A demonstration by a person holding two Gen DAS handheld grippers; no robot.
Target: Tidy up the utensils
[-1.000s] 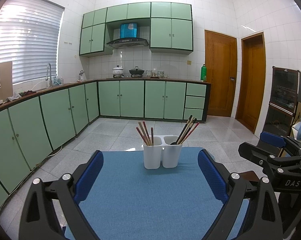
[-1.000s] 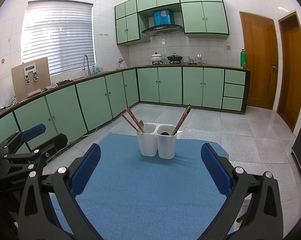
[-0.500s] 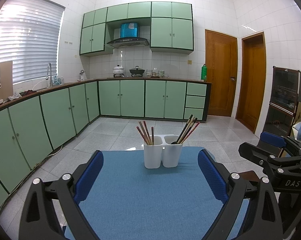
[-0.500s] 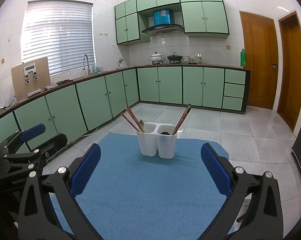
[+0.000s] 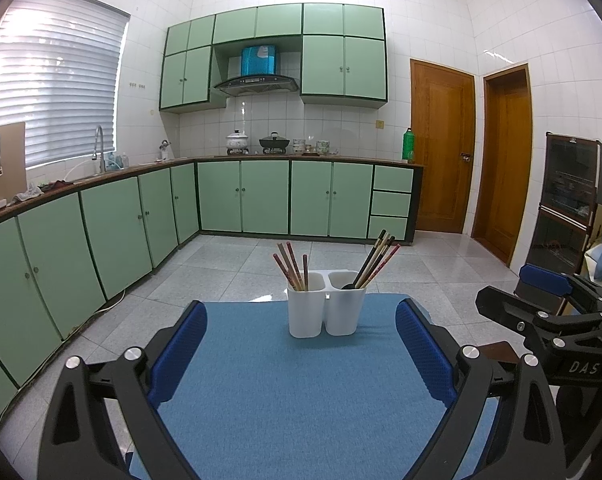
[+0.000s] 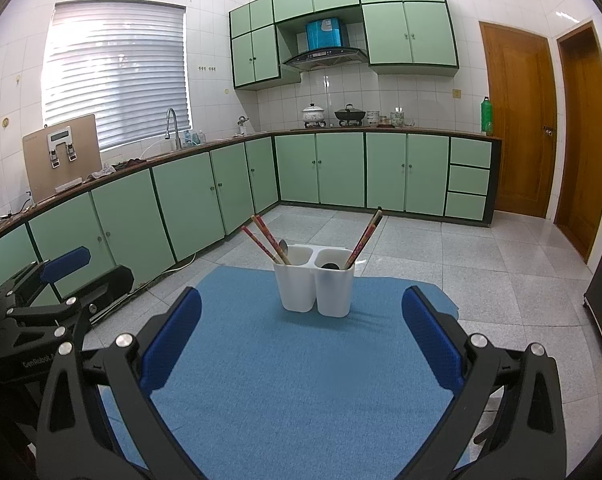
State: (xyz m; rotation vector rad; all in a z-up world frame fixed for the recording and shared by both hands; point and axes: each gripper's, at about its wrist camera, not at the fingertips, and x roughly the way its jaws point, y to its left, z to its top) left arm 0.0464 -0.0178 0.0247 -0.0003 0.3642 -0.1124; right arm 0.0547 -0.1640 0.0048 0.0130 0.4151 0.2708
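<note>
A white two-compartment utensil holder (image 5: 323,306) stands at the far end of a blue mat (image 5: 285,392); it also shows in the right wrist view (image 6: 315,286). Its left compartment holds red and wooden chopsticks (image 5: 291,266), its right compartment dark and red chopsticks (image 5: 377,258) and a dark spoon. My left gripper (image 5: 301,352) is open and empty, well short of the holder. My right gripper (image 6: 301,340) is open and empty, also short of the holder. Each gripper shows at the edge of the other's view: the right gripper (image 5: 549,316) and the left gripper (image 6: 53,304).
The blue mat (image 6: 293,380) covers a small table in a kitchen. Green cabinets (image 5: 141,220) run along the left and back walls. Two wooden doors (image 5: 441,152) are at the right. A dark cabinet (image 5: 573,200) stands at the far right.
</note>
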